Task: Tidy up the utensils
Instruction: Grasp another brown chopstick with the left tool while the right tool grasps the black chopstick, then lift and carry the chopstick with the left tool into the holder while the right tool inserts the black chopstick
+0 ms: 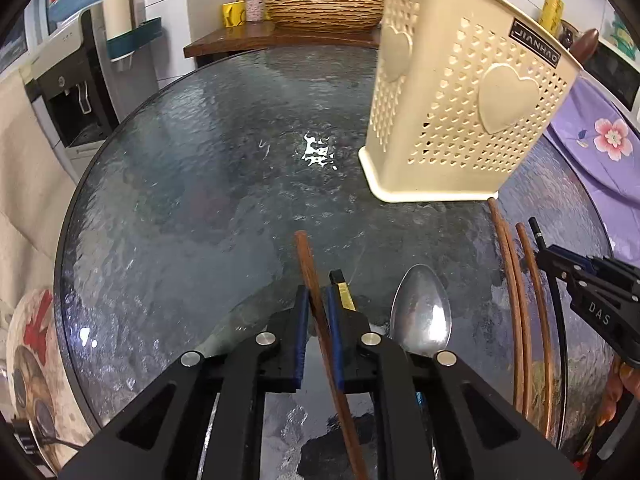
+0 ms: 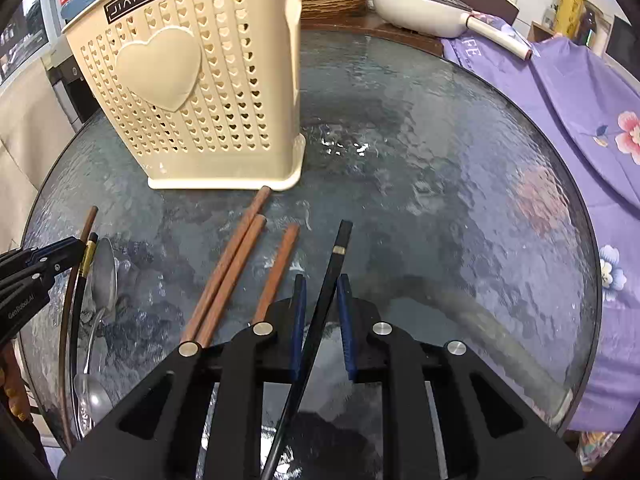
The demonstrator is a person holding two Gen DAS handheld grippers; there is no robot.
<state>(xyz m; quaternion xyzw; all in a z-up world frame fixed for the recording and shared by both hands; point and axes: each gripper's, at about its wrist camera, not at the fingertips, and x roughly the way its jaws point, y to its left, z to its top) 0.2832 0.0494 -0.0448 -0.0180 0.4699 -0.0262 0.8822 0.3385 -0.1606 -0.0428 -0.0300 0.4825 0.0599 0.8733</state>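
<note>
Fingers of the left gripper (image 1: 318, 300), angled down at the desk (image 1: 200, 200), pinch a brown chopstick (image 1: 310, 264); right gripper (image 2: 322, 292) nearly closed around a black chopstick (image 2: 338, 256), near the cream utensil holder (image 2: 192, 92).

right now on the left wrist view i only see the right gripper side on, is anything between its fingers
observer: yes, a black chopstick runs between the right gripper's blue pads, with a gap still showing at the right-hand pad.
operator: any spoon besides the one by my fingers
observer: what looks like a second spoon lies nearer the table edge, where your own gripper blocks your view.
operator: whats on the counter right of the utensil holder
observer: a white pan, its handle reaching over the purple cloth.
</note>
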